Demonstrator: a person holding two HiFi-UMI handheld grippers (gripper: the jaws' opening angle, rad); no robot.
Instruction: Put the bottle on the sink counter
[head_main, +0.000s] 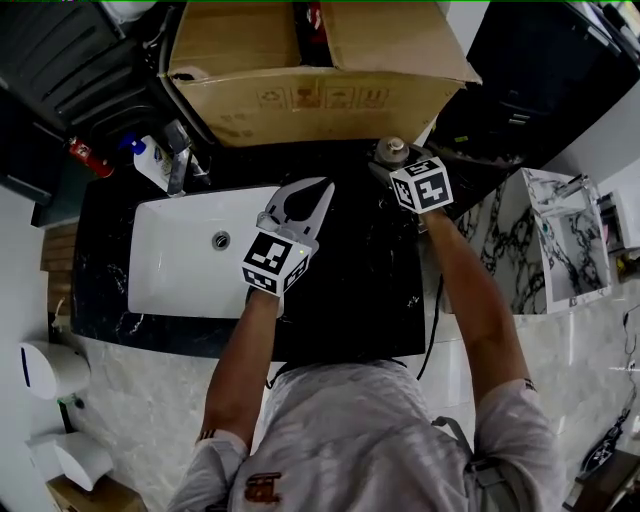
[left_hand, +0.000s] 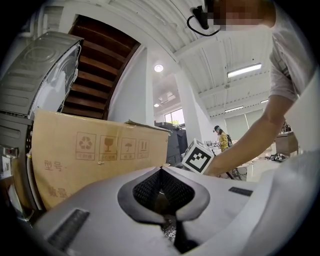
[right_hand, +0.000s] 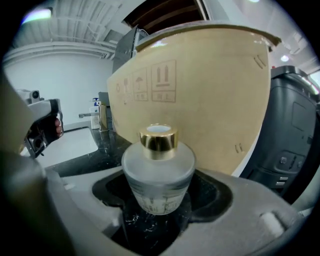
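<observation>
A frosted glass bottle (right_hand: 158, 175) with a gold cap stands upright between the jaws of my right gripper (right_hand: 159, 186), which close against its sides. In the head view the bottle (head_main: 391, 152) is at the far side of the black marble sink counter (head_main: 370, 290), just in front of the cardboard box (head_main: 310, 90), with the right gripper (head_main: 393, 166) behind it. I cannot tell whether its base touches the counter. My left gripper (head_main: 318, 190) hovers over the counter by the basin's right edge, shut with nothing in it (left_hand: 161, 171).
A white basin (head_main: 180, 260) fills the counter's left half, with a faucet (head_main: 180, 155) and a blue-capped soap bottle (head_main: 150, 160) behind it. The big cardboard box (right_hand: 200, 100) walls off the back. A white dispenser (head_main: 45, 368) hangs at lower left.
</observation>
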